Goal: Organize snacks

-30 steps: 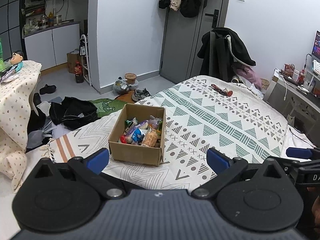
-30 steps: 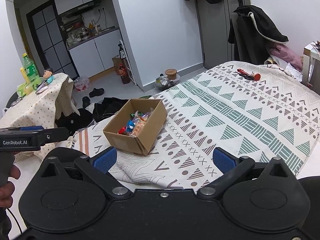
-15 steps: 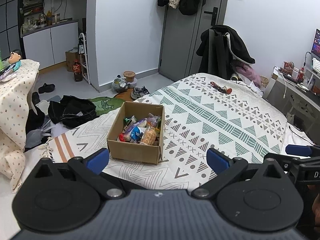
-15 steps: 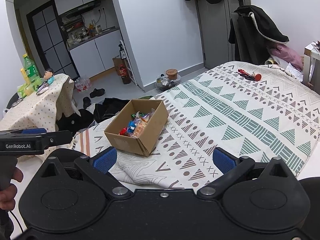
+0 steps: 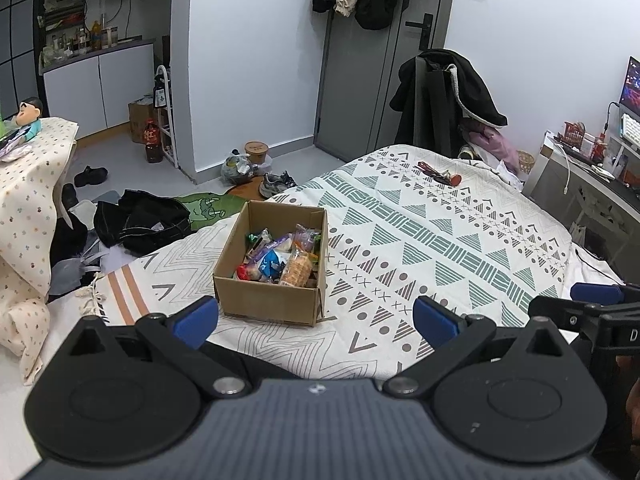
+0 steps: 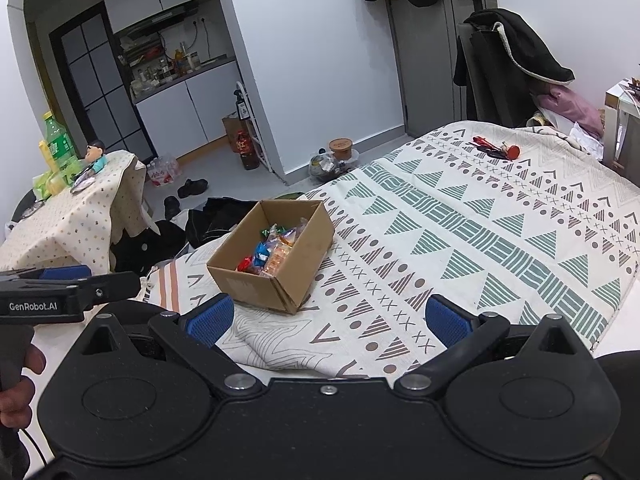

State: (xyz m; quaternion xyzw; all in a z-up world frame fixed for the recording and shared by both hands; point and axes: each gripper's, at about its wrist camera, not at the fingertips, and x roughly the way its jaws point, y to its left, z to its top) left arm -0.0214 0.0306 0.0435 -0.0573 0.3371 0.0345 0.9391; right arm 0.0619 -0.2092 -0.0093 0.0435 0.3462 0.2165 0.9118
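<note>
The cardboard box [image 5: 276, 264] of snacks [image 5: 280, 256] sits on the patterned bedspread [image 5: 440, 240] near its foot edge. The left gripper [image 5: 316, 316] and right gripper [image 6: 328, 316] hang just short of the box, both spread wide and empty.

Matt brown cardboard box [image 5: 267, 295] holds glossy plastic snack wrappers [image 5: 280, 256]; it sits on a soft woven cloth bedspread [image 5: 440, 240].
</note>
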